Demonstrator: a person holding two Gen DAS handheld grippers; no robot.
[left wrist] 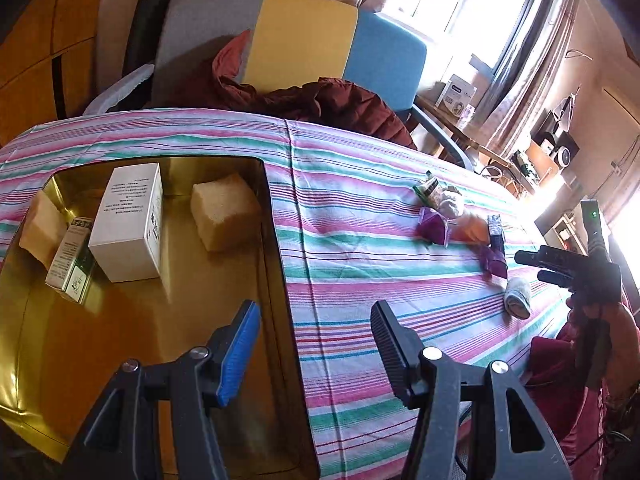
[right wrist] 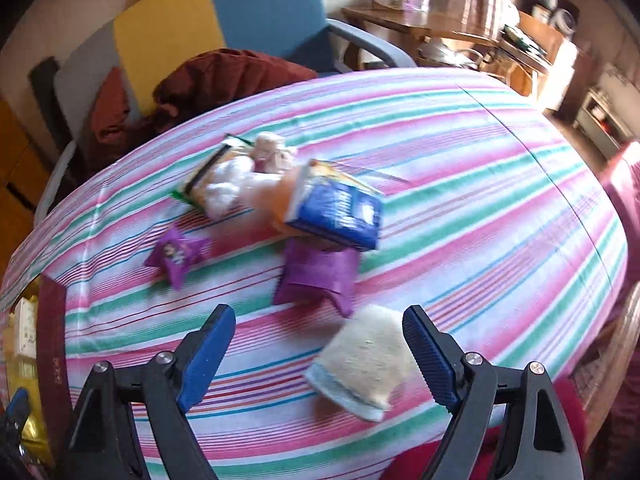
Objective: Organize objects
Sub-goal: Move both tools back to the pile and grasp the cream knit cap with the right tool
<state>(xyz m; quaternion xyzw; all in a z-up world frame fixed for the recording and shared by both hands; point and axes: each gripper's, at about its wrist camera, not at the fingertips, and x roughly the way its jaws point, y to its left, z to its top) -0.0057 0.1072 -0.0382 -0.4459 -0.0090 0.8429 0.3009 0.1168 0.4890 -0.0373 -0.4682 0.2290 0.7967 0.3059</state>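
reaching for the rolled towel

on the striped pink, green and white cloth covering the table [right wrist: 500, 184], a small rolled beige towel with a pale blue edge [right wrist: 362, 364] is lying directly ahead of the right hand-held gripper [right wrist: 316, 354], whose blue-padded fingers are spread wide and holding nothing. beyond it, a purple foil snack packet [right wrist: 318, 278] is lying close by, and a blue cardboard box [right wrist: 340, 210] is leaning on a heap of pale soft items.

the left hand-held gripper [left wrist: 310, 354] is likewise released and empty, hovering over the edge of the shiny gold rectangular tray [left wrist: 160, 340], which is already holding a tall white carton [left wrist: 128, 222], a green and white carton [left wrist: 72, 258] and two tan sponge-like blocks [left wrist: 224, 210].

the step in hand is probably picking up the towel for the tray. to do it well, the right fingers should be straddling the roll across its narrow width, coming low enough to pinch the whole bundle instead of one loose layer, and staying clear of the purple packet. soft fabric is likely to sag or unroll, so a firm, centred squeeze seems wise.
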